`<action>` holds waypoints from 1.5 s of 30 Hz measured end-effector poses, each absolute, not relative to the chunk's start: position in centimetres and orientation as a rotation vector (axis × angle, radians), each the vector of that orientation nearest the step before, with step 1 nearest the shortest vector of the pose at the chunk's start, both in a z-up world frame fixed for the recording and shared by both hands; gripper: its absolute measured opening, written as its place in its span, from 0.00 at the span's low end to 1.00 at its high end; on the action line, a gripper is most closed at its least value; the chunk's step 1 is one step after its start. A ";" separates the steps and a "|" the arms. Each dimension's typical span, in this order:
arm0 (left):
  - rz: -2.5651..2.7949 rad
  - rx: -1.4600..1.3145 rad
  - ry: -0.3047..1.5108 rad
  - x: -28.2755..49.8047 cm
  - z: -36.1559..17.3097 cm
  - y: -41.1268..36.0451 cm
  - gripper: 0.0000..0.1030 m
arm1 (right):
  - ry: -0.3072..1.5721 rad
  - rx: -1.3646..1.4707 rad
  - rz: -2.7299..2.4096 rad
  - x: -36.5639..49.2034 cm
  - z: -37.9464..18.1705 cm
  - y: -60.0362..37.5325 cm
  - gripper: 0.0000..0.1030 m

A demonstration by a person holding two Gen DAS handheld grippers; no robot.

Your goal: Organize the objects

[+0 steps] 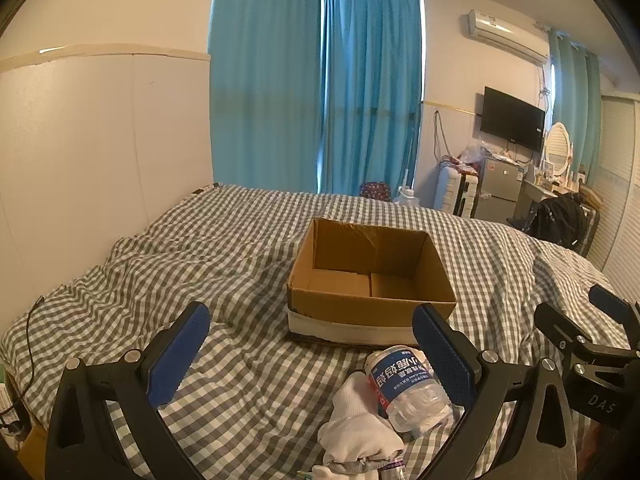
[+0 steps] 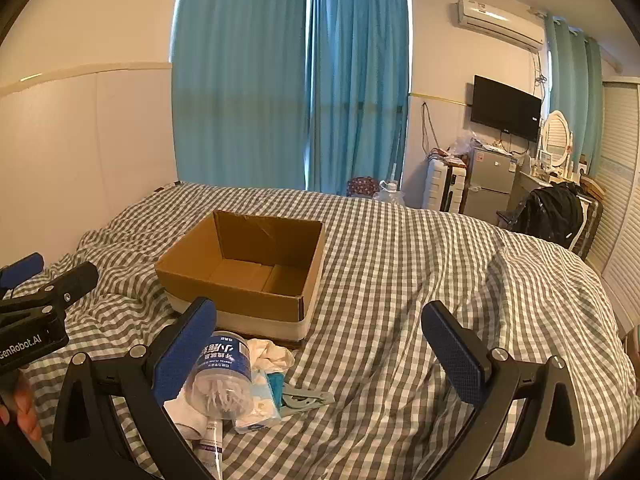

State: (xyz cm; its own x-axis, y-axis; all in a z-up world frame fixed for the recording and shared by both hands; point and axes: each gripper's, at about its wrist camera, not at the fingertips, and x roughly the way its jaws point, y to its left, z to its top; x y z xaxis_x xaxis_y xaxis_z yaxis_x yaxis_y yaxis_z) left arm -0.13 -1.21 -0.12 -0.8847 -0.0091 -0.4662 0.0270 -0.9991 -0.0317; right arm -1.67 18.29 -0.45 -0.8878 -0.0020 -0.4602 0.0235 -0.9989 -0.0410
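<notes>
A bed covered in a grey-and-white checked sheet point(image 2: 400, 280) fills the scene, with teal curtains hanging behind its far edge. Toward the middle of the bed sits an open brown cardboard box with a white lower band point(image 2: 248, 268); its inside shows only bare cardboard, so by the look of it nothing has been packed yet and the whole sorting job remains. Just in front of the box, near the bed's near edge, lies a small heap of loose items: a clear plastic jar with a dark blue label point(image 2: 222, 376) on its side, a crumpled white cloth point(image 1: 360, 420) touching it, a light blue and white soft packet point(image 2: 260, 404), and a flat grey metal piece point(image 2: 306, 398) beside that. The left gripper point(image 1: 312, 356) hovers over the heap, its blue-padded jaws wide apart and holding nothing. The right gripper point(image 2: 320, 356) hangs beside it, jaws likewise spread and empty, the jar just inside its left pad.
</notes>
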 end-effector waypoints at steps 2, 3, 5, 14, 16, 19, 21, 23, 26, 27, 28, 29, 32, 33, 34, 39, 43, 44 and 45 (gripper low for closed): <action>-3.037 0.755 0.063 -0.2 -0.2 -1.2 1.00 | 0.076 0.738 -3.037 -1.7 -0.5 18.2 1.00; -3.039 0.759 0.067 -0.2 -0.2 -1.3 1.00 | 0.078 0.738 -3.035 -1.8 -0.5 18.1 1.00; -3.039 0.762 0.073 -0.3 -0.2 -1.4 1.00 | 0.082 0.739 -3.033 -1.9 -0.4 18.0 1.00; -3.041 0.760 0.094 -0.4 -0.1 -1.6 1.00 | 0.097 0.732 -3.027 -2.0 -0.1 17.7 1.00; -3.044 0.755 0.101 -0.4 -0.1 -1.7 1.00 | 0.099 0.729 -3.026 -2.0 -0.1 17.6 1.00; -3.043 0.755 0.101 -0.4 -0.2 -1.7 1.00 | 0.098 0.726 -3.023 -2.0 -0.1 17.4 1.00; -3.043 0.758 0.100 -0.3 -0.3 -1.6 1.00 | 0.100 0.725 -3.021 -2.0 -0.2 17.3 1.00; -3.046 0.758 0.097 -0.2 -0.2 -1.5 1.00 | 0.104 0.727 -3.019 -2.0 -0.2 17.2 1.00; -3.049 0.758 0.095 -0.1 -0.2 -1.4 1.00 | 0.111 0.725 -3.016 -1.9 -0.2 17.0 1.00; -3.050 0.758 0.097 -0.1 -0.2 -1.5 1.00 | 0.112 0.724 -3.016 -2.0 -0.2 17.0 1.00; -3.051 0.759 0.099 0.0 -0.2 -1.5 1.00 | 0.113 0.725 -3.015 -2.0 -0.2 17.0 1.00; -3.052 0.758 0.099 0.0 -0.2 -1.5 1.00 | 0.114 0.726 -3.014 -2.0 -0.2 17.0 1.00; -3.056 0.757 0.104 0.1 -0.2 -1.5 1.00 | 0.117 0.728 -3.011 -1.9 -0.3 17.0 1.00; -3.058 0.755 0.105 0.1 -0.1 -1.6 1.00 | 0.120 0.730 -3.010 -1.9 -0.3 16.9 1.00; -3.061 0.755 0.104 0.1 -0.1 -1.6 1.00 | 0.121 0.730 -3.009 -1.9 -0.3 16.9 1.00; -3.060 0.754 0.101 0.1 -0.1 -1.4 1.00 | 0.124 0.730 -3.007 -1.8 -0.2 16.9 1.00; -3.059 0.752 0.099 0.2 -0.1 -1.4 1.00 | 0.118 0.735 -3.005 -1.8 -0.2 16.9 1.00; -3.059 0.751 0.098 0.2 -0.1 -1.4 1.00 | 0.119 0.735 -3.005 -1.8 -0.2 16.9 1.00; -3.060 0.754 0.098 0.2 -0.1 -1.4 1.00 | 0.119 0.734 -3.005 -1.8 -0.2 16.9 1.00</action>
State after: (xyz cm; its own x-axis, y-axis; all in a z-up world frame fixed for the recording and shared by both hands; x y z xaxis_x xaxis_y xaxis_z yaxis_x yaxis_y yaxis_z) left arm 0.15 -1.44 -0.09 -0.8856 0.0256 -0.4637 0.0041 -0.9980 -0.0629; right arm -1.79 16.86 -0.16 -0.8867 -0.0264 -0.4616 0.0627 -0.9960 -0.0635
